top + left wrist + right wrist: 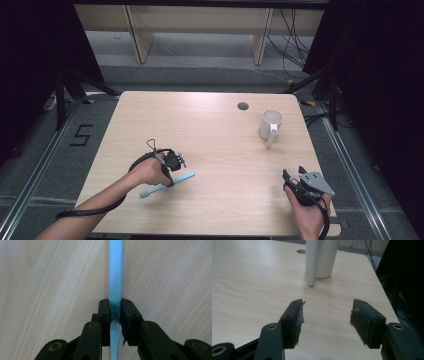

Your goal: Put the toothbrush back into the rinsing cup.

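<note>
A light blue toothbrush (182, 179) lies slantwise on the wooden table (210, 145), left of centre, with its head toward the front left. My left gripper (169, 181) points down onto it. In the left gripper view the two black jaws of the left gripper (115, 308) are shut on the toothbrush's ridged handle (115, 277), pads pressed against both sides. A white mug (271, 124) stands upright at the back right, its handle toward me. My right gripper (294, 172) rests near the front right corner, open and holding nothing. The right gripper (327, 315) faces the mug (325, 257).
A small round cable hole (243, 106) sits in the tabletop behind the mug. The table's right edge (384, 292) runs close beside my right gripper. Shelving legs and cables stand on the floor beyond the far edge.
</note>
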Demonstrator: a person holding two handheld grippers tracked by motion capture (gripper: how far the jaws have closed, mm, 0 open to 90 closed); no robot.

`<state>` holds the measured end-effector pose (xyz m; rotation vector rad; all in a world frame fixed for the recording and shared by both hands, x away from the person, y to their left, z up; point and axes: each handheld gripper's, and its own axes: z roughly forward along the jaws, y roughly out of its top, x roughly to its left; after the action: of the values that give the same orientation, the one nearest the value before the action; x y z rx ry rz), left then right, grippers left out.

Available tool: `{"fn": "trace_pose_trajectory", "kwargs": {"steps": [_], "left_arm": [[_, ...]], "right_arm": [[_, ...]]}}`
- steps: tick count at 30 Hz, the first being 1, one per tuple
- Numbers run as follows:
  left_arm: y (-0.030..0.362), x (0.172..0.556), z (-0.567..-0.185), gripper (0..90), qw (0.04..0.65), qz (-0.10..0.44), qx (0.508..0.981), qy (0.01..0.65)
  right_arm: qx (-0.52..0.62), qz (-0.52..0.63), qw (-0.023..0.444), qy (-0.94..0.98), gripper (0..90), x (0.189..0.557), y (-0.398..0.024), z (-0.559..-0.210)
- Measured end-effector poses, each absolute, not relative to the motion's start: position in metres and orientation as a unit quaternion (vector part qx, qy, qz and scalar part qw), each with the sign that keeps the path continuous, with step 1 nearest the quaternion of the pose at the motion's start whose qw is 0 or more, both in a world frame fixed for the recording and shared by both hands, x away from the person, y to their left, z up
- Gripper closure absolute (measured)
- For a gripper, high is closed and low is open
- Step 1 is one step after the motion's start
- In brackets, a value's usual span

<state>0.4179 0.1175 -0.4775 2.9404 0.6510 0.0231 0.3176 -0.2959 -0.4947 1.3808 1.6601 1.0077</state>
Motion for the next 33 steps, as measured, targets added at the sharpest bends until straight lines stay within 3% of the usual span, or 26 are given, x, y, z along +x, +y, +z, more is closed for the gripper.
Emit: {"fn": "trace_pose_trajectory", "kwargs": {"steps": [33], "left_arm": [[0.124, 0.413, -0.462, 78.6, 0.071, 0.029, 0.986, 0.146]], "right_arm": [[0.518, 0.384, 0.372, 0.668, 43.5, 0.319, -0.298, -0.493]]}}
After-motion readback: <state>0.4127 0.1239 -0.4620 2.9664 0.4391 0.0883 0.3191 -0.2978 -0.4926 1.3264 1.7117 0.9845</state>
